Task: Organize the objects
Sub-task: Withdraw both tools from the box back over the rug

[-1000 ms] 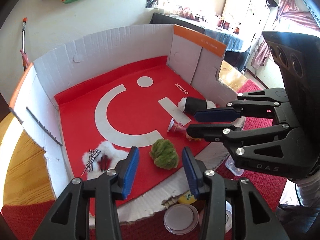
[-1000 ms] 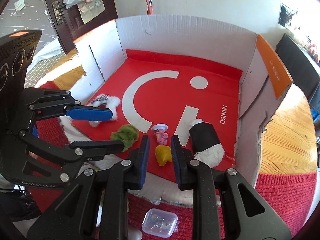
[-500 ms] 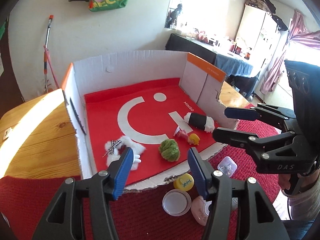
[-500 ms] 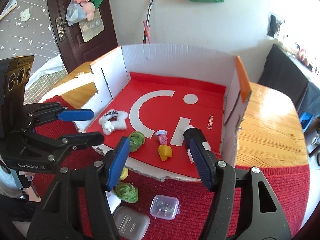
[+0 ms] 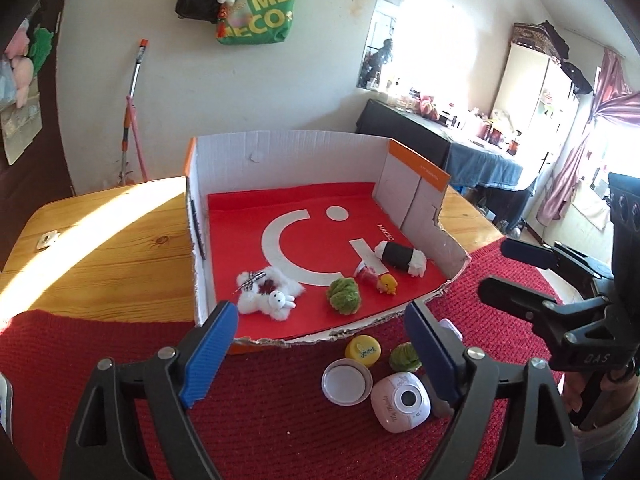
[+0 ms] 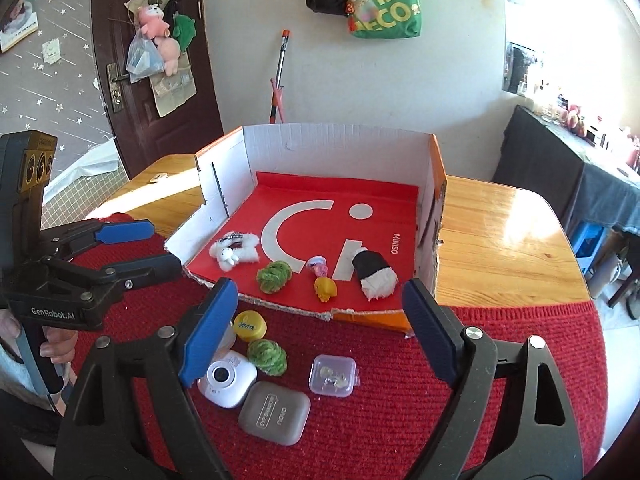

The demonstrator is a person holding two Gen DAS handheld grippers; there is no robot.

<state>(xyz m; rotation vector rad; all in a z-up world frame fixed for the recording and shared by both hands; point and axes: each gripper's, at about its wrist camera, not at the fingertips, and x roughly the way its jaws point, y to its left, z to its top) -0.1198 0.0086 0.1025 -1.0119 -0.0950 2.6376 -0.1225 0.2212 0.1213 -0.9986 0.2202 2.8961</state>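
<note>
In the left wrist view, the left gripper has just been opening; its jaws stand spread with nothing between them, above the red mat. A green pompom and a yellow toy lie near the torn front edge of the cardboard box.

In the right wrist view, the right gripper has also just been opening, jaws spread and empty. A second green pompom and a clear case lie on the mat before the box.

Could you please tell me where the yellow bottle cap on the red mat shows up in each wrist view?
Left wrist view: the yellow cap lies low and right of centre, just in front of the box's torn front edge.
Right wrist view: the cap lies left of centre, beside the right claw's left finger.
Shared landmark: the loose green pom-pom on the mat beside it.
</note>
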